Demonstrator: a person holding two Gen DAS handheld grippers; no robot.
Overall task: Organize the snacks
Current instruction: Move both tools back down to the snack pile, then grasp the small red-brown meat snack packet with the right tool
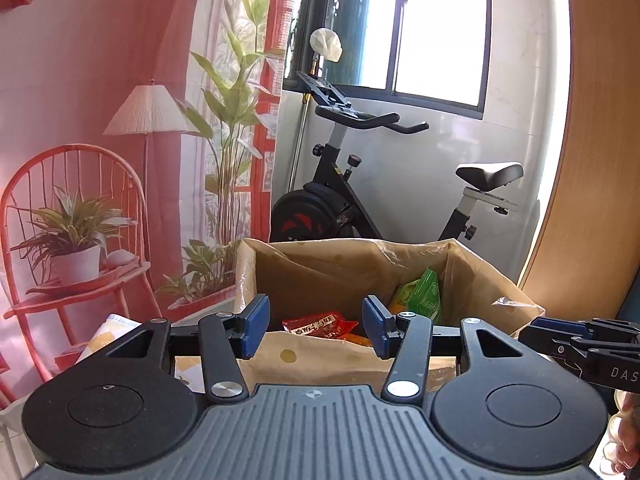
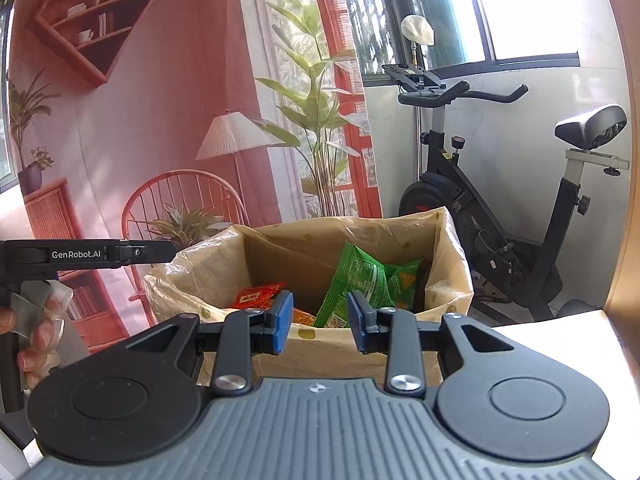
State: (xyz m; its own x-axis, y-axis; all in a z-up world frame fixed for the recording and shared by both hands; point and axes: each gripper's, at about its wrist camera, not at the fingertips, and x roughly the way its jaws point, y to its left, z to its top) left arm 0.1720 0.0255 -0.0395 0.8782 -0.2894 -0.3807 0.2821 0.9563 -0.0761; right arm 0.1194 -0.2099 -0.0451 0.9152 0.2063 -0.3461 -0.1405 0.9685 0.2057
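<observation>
Against a red printed backdrop (image 2: 160, 100) and an exercise bike (image 1: 360, 200), both my grippers hover at the near rim of the snack box.

My left gripper (image 1: 316, 330) stands open with nothing between its blue pads; my right gripper (image 2: 318, 322) is open too, narrower and just as empty. Beyond both, inside the plastic-lined cardboard box (image 2: 452, 264), a red snack packet (image 1: 320, 325) lies low on the left and green snack bags (image 2: 360, 276) lean on the right, untouched.
</observation>
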